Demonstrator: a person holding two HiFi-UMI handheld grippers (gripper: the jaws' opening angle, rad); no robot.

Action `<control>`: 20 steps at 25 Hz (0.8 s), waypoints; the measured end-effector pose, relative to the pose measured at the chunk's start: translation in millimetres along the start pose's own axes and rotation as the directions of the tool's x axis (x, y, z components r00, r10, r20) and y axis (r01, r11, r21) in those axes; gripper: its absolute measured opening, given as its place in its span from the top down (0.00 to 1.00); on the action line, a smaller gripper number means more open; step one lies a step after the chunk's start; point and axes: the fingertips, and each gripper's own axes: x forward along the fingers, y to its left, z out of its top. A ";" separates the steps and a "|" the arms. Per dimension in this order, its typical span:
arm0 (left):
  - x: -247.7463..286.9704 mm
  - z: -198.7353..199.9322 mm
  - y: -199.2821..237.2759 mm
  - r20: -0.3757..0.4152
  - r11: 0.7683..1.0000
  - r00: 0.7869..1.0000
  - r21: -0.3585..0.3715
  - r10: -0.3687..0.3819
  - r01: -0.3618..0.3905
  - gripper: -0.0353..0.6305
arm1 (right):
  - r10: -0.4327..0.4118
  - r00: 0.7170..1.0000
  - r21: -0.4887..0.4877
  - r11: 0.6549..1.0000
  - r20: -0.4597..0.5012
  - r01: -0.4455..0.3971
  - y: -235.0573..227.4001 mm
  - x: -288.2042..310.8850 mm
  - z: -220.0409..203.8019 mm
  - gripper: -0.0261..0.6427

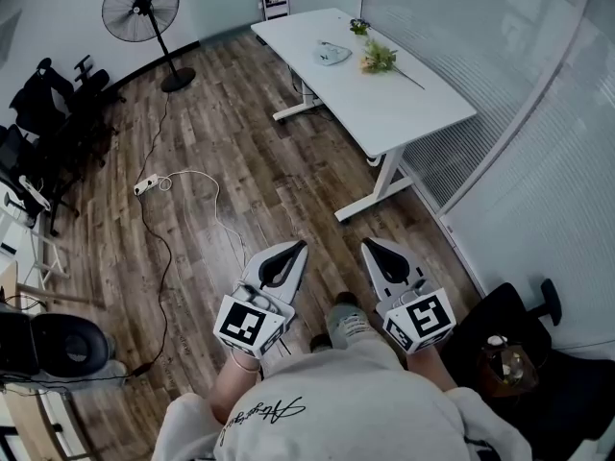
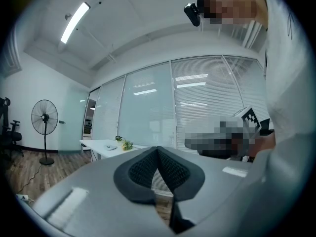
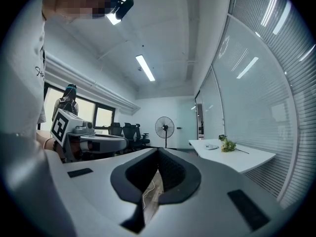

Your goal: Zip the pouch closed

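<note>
While the pouch point(image 1: 332, 54), a small pale object too far off to show its zip, lies flat on a white table point(image 1: 384, 104) across the room, both grippers are held well away from it. A sprig of yellow-green flowers point(image 1: 378, 58) lies just beside the pouch on the tabletop.

Seen from the head view, the left gripper point(image 1: 298, 246) and right gripper point(image 1: 368, 245) sit side by side close to the person's body, pointing out over the wooden floor point(image 1: 240, 161) towards the table. Each gripper's own view shows its two dark padded jaws pressed together at the tips, with nothing between them.

The person's shoe point(image 1: 348, 325) shows on the floor between the two grippers. Further out, a black standing fan point(image 1: 141, 8) stands near the far wall, left of the table. A white power strip point(image 1: 145, 186) with a looping cable lies on the floor. Dark office chairs point(image 1: 43, 104) cluster at the left edge. A glass wall point(image 1: 538, 161) with blinds runs along the right side, behind the table.
</note>
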 end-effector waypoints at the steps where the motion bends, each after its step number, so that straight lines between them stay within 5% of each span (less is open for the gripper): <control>1: 0.5 0.2 -0.4 0.000 1.000 1.000 0.000 -0.001 0.001 0.95 | 0.000 1.000 0.001 1.000 -0.001 0.000 -0.2 0.0 -0.5 0.96; 6: -0.1 6.6 5.8 0.028 0.999 0.999 0.010 0.035 -0.035 0.95 | -0.034 0.999 0.013 0.999 0.038 0.034 -5.2 2.0 5.0 0.95; 7: -1.4 9.8 9.6 0.043 0.998 0.997 0.010 0.060 -0.061 0.93 | -0.057 0.997 0.028 0.998 0.057 0.056 -8.6 1.9 8.7 0.80; 8: -2.5 13.2 12.8 0.058 0.996 0.995 0.009 0.083 -0.084 0.69 | -0.086 0.994 0.045 0.996 0.074 0.083 -13.3 1.1 11.8 0.57; 9: -3.1 16.0 15.0 0.070 0.995 0.993 0.008 0.100 -0.101 0.39 | -0.118 0.989 0.062 0.992 0.086 0.112 -18.9 -0.1 13.8 0.47; 10: -3.5 17.9 17.0 0.077 0.993 0.991 0.010 0.113 -0.114 0.35 | -0.147 0.985 0.074 0.987 0.093 0.140 -24.2 -1.4 14.6 0.42; 13: -4.5 17.2 21.9 0.069 0.990 0.989 0.031 0.134 -0.137 0.30 | -0.189 0.978 0.090 0.979 0.091 0.181 -32.9 -2.9 12.3 0.30; 20: -6.6 11.6 30.0 0.048 0.988 0.987 0.023 0.151 -0.152 0.30 | -0.193 0.978 0.109 0.977 0.079 0.184 -33.8 -2.1 6.7 0.29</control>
